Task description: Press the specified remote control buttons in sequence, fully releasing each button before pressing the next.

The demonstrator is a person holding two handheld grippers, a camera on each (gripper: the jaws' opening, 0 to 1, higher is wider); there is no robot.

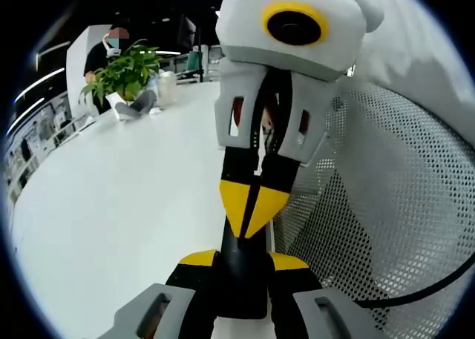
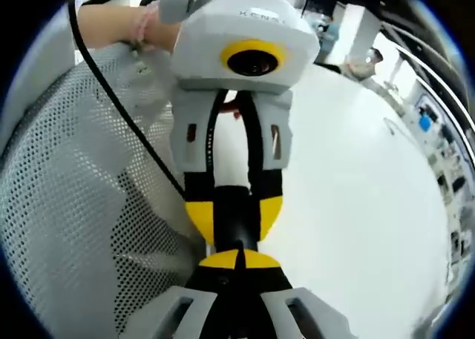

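A black remote control (image 1: 242, 283) stands on end between the yellow pads of my left gripper (image 1: 243, 259), which is shut on it. My right gripper (image 1: 251, 219) faces it from above, its two yellow tips closed into a point that rests on the remote's upper face. In the right gripper view, my right gripper (image 2: 237, 260) is shut at the bottom, its tips touching the remote (image 2: 234, 219) held by the left gripper (image 2: 234, 211) opposite. The remote's buttons are hidden.
A white table (image 1: 126, 205) spreads to one side. A white perforated mesh panel (image 1: 386, 205) rises close beside both grippers, with a black cable (image 2: 126, 116) across it. A potted plant (image 1: 125, 72) and a seated person (image 1: 104, 53) are at the far end. A hand (image 2: 119, 20) holds the left gripper.
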